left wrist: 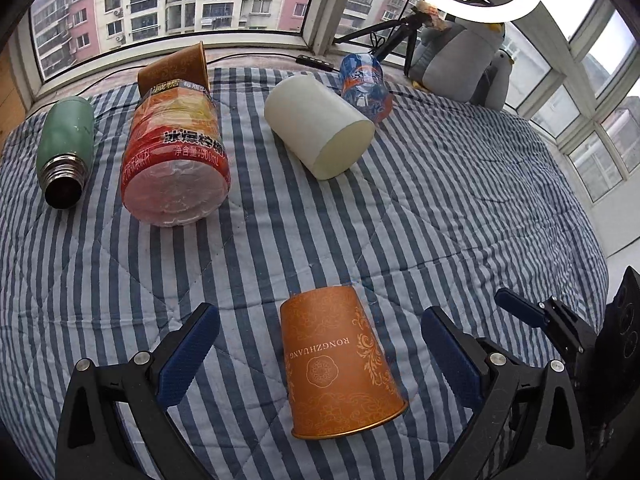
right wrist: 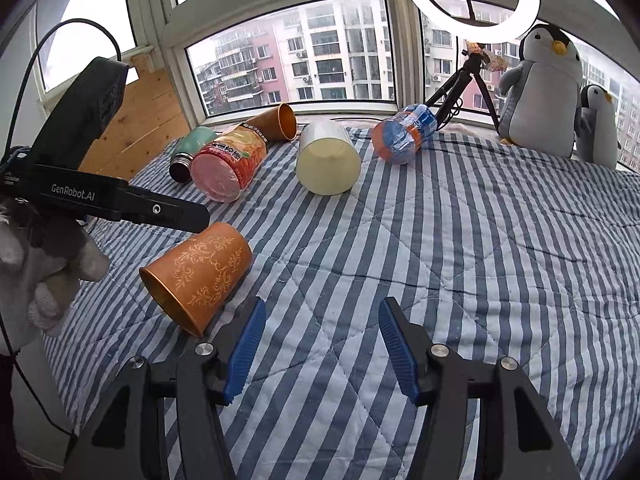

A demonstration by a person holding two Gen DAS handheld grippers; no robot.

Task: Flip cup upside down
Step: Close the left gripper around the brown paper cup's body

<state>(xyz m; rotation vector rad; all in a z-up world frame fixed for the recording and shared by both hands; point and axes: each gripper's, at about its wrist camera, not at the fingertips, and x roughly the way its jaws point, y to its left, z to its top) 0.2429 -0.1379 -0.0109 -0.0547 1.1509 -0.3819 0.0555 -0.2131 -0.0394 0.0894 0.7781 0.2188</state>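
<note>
Two views are given. In the left wrist view, the orange paper cup (left wrist: 340,364) is seen lying on its side on the striped bed quilt (left wrist: 440,208), between the widely spread fingers of the left gripper (left wrist: 320,356), untouched. In the right wrist view, the right gripper (right wrist: 322,348) is held with fingers spread over bare quilt, the cup (right wrist: 198,276) lying just left of it.
</note>
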